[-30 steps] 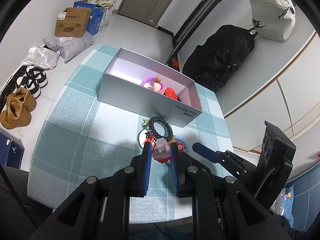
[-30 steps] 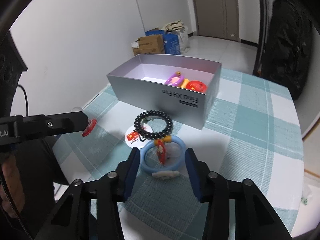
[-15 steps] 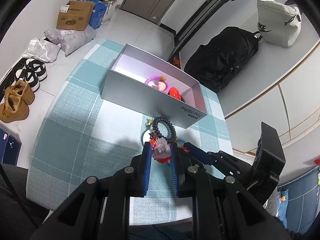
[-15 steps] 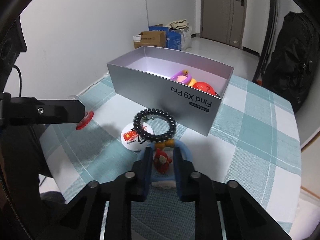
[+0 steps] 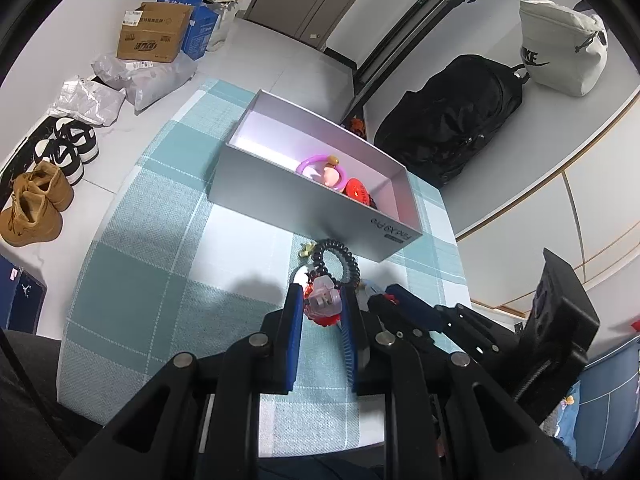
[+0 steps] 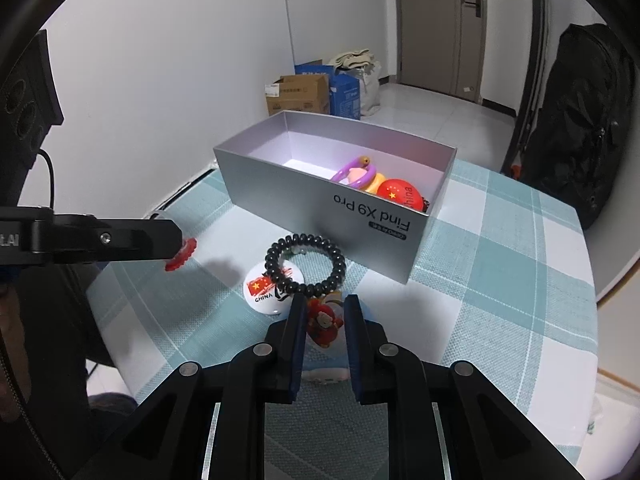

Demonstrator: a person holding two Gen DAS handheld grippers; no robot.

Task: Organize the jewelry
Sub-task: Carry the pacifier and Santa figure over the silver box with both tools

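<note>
Here the left gripper (image 5: 320, 308) has its jaws closed on a clear-and-red trinket (image 5: 323, 305), held above the checked surface (image 5: 168, 280) at the centre of the left view. The right gripper (image 6: 324, 322) has its jaws pinched on the red figure charm (image 6: 323, 322) of a blue ring (image 6: 324, 372) that appears to rest on the surface. Beyond both, toward the upper middle of each frame, stands the open grey box (image 6: 320, 208), its long axis running left to right, already holding a purple ring (image 6: 356, 172) and a red badge (image 6: 400, 194). A black bead bracelet (image 6: 306, 264) and a white badge (image 6: 264, 290) lie between jaws and box. Judging by this, either load only needs carrying forward over the near wall; the right seems nearer.
</note>
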